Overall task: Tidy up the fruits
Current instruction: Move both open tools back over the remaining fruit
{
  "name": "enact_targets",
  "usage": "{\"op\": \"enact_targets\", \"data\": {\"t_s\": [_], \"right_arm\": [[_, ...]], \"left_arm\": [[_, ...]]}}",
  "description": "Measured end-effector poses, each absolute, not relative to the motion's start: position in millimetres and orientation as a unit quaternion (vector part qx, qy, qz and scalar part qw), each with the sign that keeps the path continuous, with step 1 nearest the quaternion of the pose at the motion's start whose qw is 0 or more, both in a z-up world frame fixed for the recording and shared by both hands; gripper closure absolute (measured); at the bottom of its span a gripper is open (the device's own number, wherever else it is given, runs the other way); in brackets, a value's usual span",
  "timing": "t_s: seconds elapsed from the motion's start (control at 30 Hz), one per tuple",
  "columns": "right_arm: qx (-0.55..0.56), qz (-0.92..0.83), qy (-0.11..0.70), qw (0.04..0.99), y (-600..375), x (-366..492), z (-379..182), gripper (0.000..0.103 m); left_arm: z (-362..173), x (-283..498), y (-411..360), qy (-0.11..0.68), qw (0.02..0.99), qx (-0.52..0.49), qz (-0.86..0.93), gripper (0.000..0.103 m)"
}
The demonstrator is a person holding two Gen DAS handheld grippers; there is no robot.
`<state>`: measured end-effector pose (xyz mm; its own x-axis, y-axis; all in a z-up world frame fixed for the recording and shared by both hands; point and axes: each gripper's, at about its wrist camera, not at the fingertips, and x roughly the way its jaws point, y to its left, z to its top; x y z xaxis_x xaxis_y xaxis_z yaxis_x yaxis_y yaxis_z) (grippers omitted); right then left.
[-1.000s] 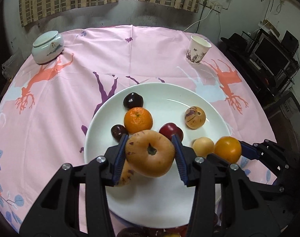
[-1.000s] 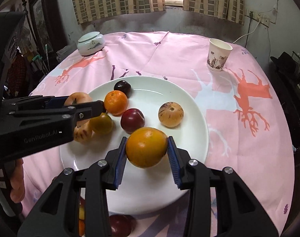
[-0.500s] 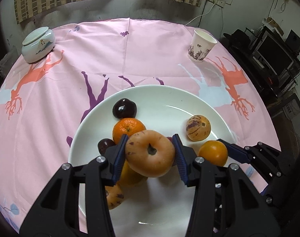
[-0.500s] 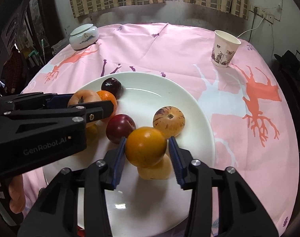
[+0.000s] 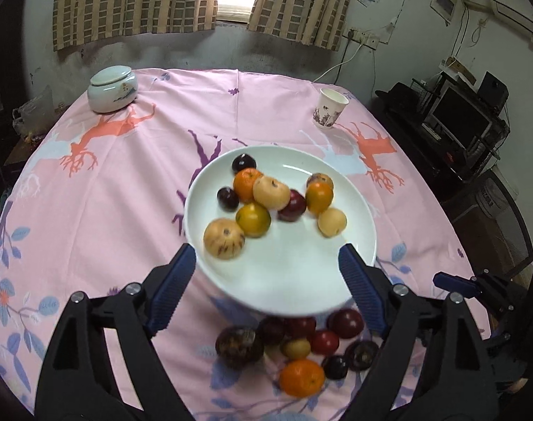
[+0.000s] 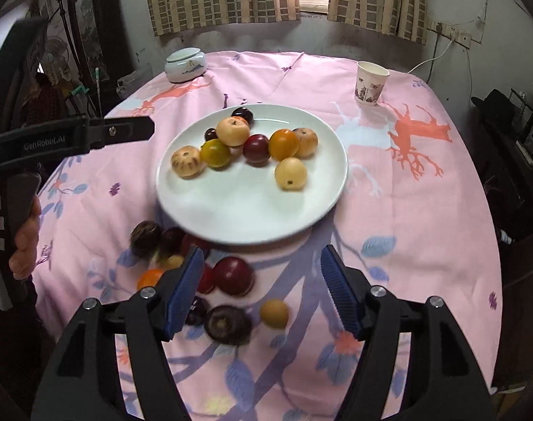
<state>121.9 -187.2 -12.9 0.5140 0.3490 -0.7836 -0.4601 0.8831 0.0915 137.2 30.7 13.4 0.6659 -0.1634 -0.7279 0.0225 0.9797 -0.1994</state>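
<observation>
A white plate (image 5: 294,280) (image 6: 245,217) on the pink tablecloth holds several fruits, among them a tan round fruit (image 5: 271,192) (image 6: 232,131) and an orange one (image 5: 319,197) (image 6: 283,144). A pile of loose fruits (image 5: 301,347) (image 6: 203,273) lies on the cloth at the plate's near edge. My left gripper (image 5: 270,287) is open and empty above the plate's near rim. My right gripper (image 6: 261,289) is open and empty above the loose fruits. The left gripper's body shows at the left of the right wrist view (image 6: 73,138).
A paper cup (image 5: 329,112) (image 6: 370,82) stands at the far right of the round table. A lidded ceramic jar (image 5: 112,88) (image 6: 185,64) stands at the far left. A wall and curtains lie behind; shelves with electronics (image 5: 459,119) stand to the right.
Both grippers have opened, let go of their fruits onto the plate and pulled back toward me. The tan fruit and the orange fruit now rest among the others.
</observation>
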Motion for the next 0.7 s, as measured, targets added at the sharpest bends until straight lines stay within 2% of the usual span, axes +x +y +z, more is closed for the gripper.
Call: {"op": "enact_targets", "data": {"t_s": [0.3,0.7], "right_arm": [[0.029,0.222,0.431,0.874,-207.0,43.1,-34.8,0.033],[0.010,0.217,0.439,0.872,-199.2,24.5,-34.9,0.033]], "left_arm": [[-34.4,22.3,29.9,0.397,0.913,-0.093,-0.011,0.012],[-41.2,5.5,10.2,0.401,0.913,-0.067,-0.030,0.011]]}}
